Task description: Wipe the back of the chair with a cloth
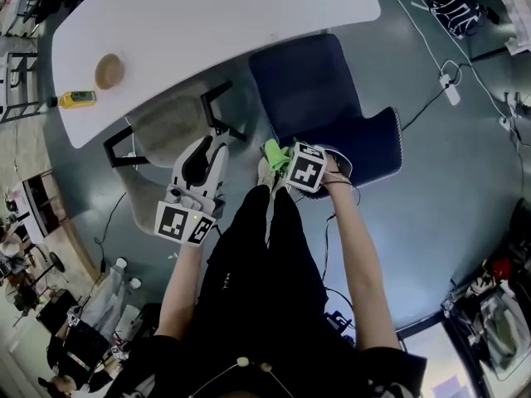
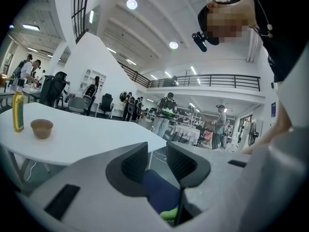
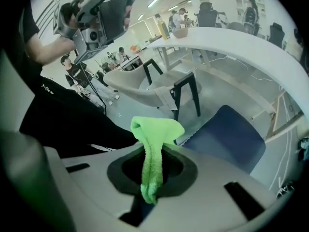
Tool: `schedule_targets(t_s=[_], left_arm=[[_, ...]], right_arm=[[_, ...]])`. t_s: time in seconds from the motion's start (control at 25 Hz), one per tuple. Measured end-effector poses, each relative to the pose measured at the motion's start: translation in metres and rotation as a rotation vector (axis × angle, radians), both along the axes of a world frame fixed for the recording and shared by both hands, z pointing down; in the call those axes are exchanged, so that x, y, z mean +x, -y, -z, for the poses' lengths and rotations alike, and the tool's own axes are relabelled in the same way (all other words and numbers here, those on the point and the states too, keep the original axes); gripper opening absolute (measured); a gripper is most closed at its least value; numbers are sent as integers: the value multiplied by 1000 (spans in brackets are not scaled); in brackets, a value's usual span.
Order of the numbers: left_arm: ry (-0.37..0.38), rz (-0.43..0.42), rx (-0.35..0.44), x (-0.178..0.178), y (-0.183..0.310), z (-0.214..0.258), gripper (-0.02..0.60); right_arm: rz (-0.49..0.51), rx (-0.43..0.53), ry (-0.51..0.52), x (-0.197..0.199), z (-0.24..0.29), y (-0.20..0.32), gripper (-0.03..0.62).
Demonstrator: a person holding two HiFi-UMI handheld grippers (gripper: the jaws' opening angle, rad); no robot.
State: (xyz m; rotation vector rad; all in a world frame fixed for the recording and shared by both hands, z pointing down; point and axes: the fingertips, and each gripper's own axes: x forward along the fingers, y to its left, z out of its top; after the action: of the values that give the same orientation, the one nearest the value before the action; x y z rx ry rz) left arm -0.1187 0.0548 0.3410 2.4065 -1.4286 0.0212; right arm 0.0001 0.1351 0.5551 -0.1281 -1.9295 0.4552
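1. A white table [image 1: 232, 15] curves across the floor ahead of me.
2. Near its left end sits a brown bowl [image 1: 109, 70], with a yellow bottle [image 1: 77, 99] standing close by.
3. A grey chair [image 1: 166, 123] with black legs stands at the table's near edge.
4. A white power strip [image 1: 451, 94] lies on the floor to my right.

White table [image 1: 249, 15] bears 1 brown bowl [image 1: 109, 70] and 1 yellow bottle [image 1: 76, 99].

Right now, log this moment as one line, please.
right hand-held gripper: shut on green cloth | left hand-held gripper: open, empty | chair: blue, by table | cloth-chair contact: unclear
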Motion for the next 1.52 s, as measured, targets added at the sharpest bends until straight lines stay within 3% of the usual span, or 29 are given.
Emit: schedule_targets(t_s=[0.4, 0.6, 0.76, 0.96, 1.12, 1.32, 1.52], left_arm=[[8, -2, -18, 6, 0, -5, 120], [9, -3, -24, 11, 6, -6, 120], [20, 17, -39, 6, 7, -9, 120], [31, 65, -72, -10, 7, -21, 120], [34, 95, -101, -18, 5, -33, 120], [32, 96, -122, -13, 2, -43, 120], [37, 101, -134, -15, 0, -49, 120]], right_arm=[[-85, 143, -141, 110, 4, 79, 18], [-82, 246, -331, 188, -5, 134, 18], [-77, 261, -460, 235, -28, 159, 18], [25, 231, -600, 270, -63, 163, 18], [185, 252, -723, 288, -84, 166, 18], [236, 169, -782, 306, -105, 152, 18], [353, 126, -848, 317, -113, 139, 18]])
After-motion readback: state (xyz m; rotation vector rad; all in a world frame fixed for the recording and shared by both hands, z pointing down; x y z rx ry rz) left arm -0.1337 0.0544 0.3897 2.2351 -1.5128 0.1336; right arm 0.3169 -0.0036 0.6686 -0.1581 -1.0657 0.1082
